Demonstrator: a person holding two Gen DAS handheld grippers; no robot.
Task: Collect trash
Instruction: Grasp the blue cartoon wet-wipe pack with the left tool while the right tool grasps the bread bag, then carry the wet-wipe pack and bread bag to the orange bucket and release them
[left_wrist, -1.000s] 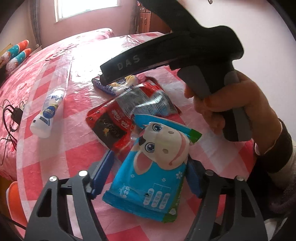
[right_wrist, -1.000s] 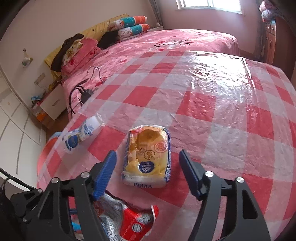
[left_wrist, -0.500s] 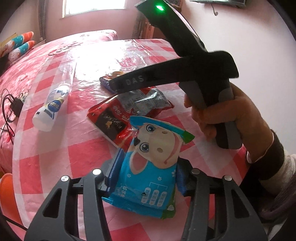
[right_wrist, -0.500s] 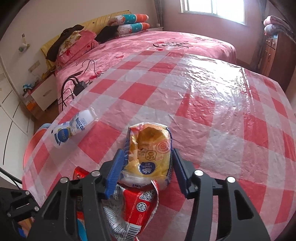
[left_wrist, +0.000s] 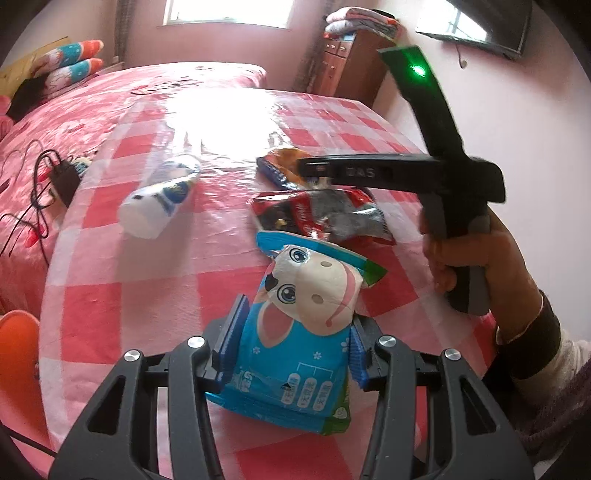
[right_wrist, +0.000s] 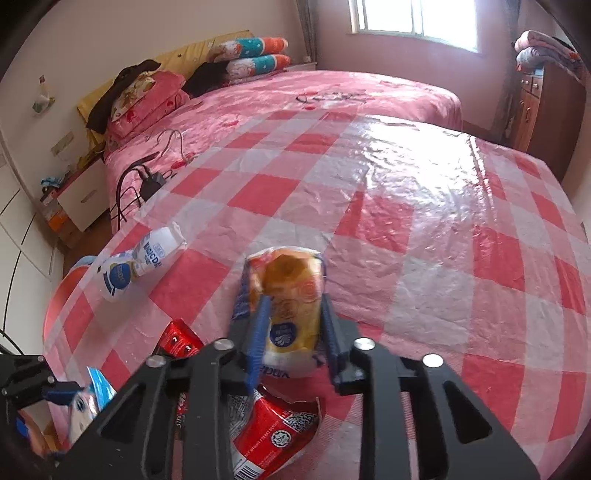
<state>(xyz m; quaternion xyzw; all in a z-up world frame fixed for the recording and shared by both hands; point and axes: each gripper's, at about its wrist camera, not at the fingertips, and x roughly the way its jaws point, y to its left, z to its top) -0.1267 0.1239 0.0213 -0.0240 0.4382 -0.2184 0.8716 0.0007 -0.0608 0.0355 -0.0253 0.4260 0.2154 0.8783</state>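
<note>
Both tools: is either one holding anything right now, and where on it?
Left tool grips the blue cow packet across its lower sides. Right tool pinches the yellow bread packet across its near half.

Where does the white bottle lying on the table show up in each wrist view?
Left wrist: the bottle lies upper left of centre, base toward the camera, left of the red wrapper.
Right wrist: the bottle lies at mid-left near the table edge.
Shared landmark: the black charger on the bed beyond it.
</note>
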